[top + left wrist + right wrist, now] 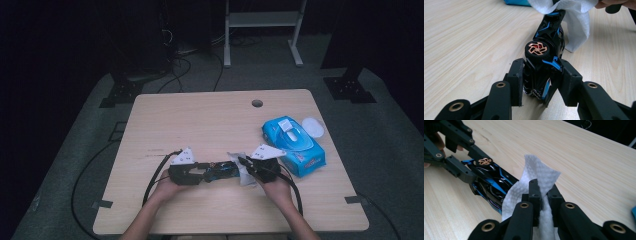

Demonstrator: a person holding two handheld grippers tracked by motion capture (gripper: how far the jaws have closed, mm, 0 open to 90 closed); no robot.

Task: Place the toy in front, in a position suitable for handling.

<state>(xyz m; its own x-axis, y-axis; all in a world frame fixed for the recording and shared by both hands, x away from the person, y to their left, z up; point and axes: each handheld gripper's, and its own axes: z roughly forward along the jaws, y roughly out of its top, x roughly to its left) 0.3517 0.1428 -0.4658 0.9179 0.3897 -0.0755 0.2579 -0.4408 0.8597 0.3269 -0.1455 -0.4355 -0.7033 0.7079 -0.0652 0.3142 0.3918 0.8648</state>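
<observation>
1. Table (pixel 200 120): light wood. Blue wipes pack (pixel 295 142) sits on the right side, w/ a white lid (pixel 313 127) just beside it.
2. Left gripper (pixel 207 172): clamped on a black/blue toy car (pixel 546 52), tipped on its side near the front edge.
3. Right gripper (pixel 544 195): pinching a white wipe (pixel 536 175) that's touching the car's other end.
</observation>
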